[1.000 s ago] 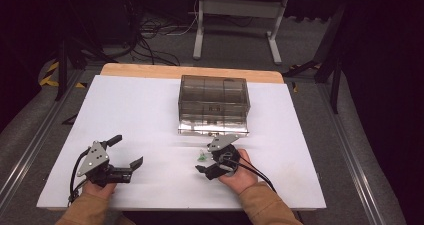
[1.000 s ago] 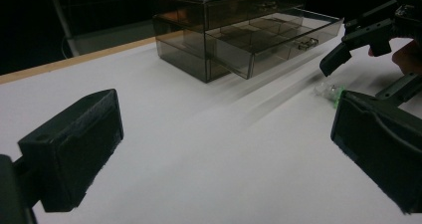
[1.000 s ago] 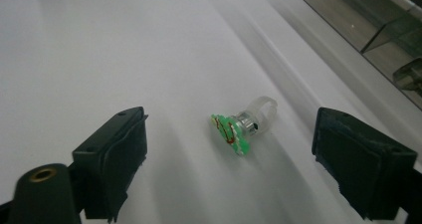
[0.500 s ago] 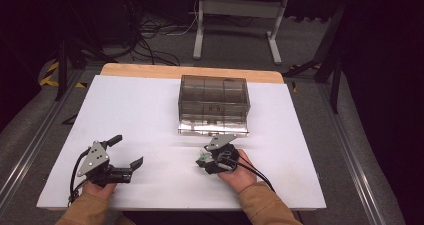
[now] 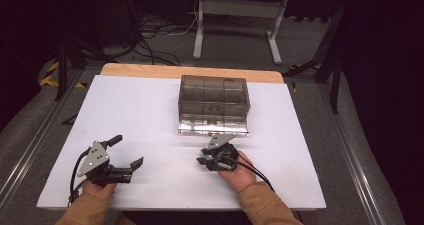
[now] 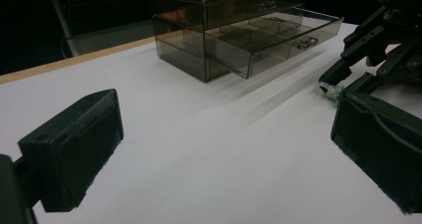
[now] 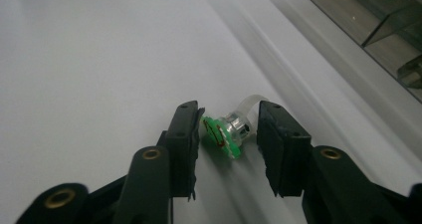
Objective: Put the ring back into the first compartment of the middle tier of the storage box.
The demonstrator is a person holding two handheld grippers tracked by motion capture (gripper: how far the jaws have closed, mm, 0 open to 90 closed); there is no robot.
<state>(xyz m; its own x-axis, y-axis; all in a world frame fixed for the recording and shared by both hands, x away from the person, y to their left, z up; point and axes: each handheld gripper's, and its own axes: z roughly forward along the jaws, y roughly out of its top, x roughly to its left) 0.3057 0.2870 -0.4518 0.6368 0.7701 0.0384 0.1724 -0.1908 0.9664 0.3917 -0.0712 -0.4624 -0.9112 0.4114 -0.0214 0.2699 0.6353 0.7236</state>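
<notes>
A small green disc with a silver metal hub and a clear tab (image 7: pixel 226 132) lies on the white table top (image 7: pixel 99 59). My right gripper (image 7: pixel 226 129) straddles it. Its jaws have just been closing, and the part lies between them: the left pad is at the green disc, and a thin gap shows at the right pad. From the high view the right gripper (image 5: pixel 202 160) sits just in front of a smoky clear drawer box (image 5: pixel 214 102). My left gripper (image 5: pixel 127 151) rests at the front left, jaws wide open and empty.
The box's bottom drawer (image 6: pixel 278 40) is pulled out toward the right gripper (image 6: pixel 348 74), and the green part (image 6: pixel 332 90) lies close in front of it. The white sheet (image 5: pixel 140 110) covers the table, with a wooden edge (image 5: pixel 150 70) at the back.
The right gripper's jaws have narrowed around the small green part. Both hands have stayed where they were.
</notes>
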